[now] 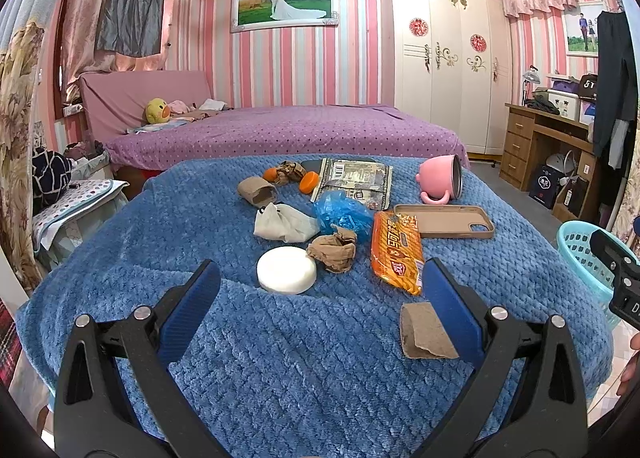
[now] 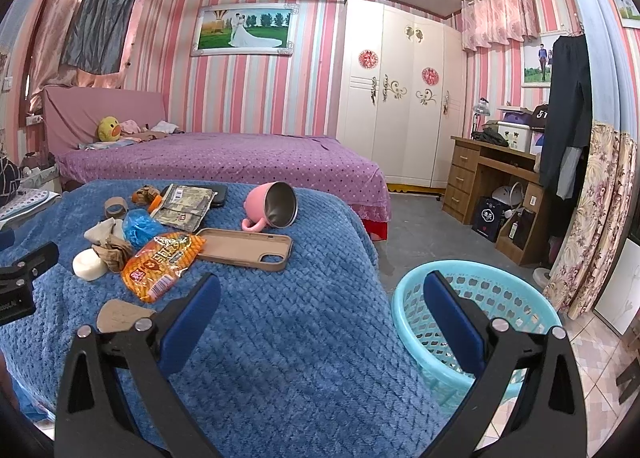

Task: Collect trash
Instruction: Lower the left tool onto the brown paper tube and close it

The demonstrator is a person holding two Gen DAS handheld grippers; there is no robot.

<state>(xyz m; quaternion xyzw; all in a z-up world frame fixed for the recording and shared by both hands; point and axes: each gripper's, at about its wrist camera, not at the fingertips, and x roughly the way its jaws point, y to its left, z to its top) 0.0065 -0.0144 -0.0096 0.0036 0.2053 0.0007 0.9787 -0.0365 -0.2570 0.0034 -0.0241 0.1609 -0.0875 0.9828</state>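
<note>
Trash lies on a blue blanket point(image 1: 280, 358): an orange snack wrapper point(image 1: 396, 252), a flattened cardboard tube point(image 1: 424, 332), crumpled brown paper point(image 1: 334, 248), a white cloth wad point(image 1: 282, 224), a blue plastic bag point(image 1: 340, 212), a silver wrapper point(image 1: 356, 182), another cardboard tube point(image 1: 256, 190). A white round block point(image 1: 286, 270) lies near them. My left gripper point(image 1: 320, 286) is open and empty above the near blanket. My right gripper point(image 2: 320, 298) is open and empty, at the blanket's right edge, beside a turquoise basket point(image 2: 532, 306).
A tan phone case point(image 1: 444, 220) and a tipped pink mug point(image 1: 442, 180) lie on the blanket. Orange lids point(image 1: 309, 182) sit at the back. A purple bed point(image 1: 280, 130), a white wardrobe point(image 1: 444, 58) and a wooden desk point(image 1: 536, 146) stand beyond.
</note>
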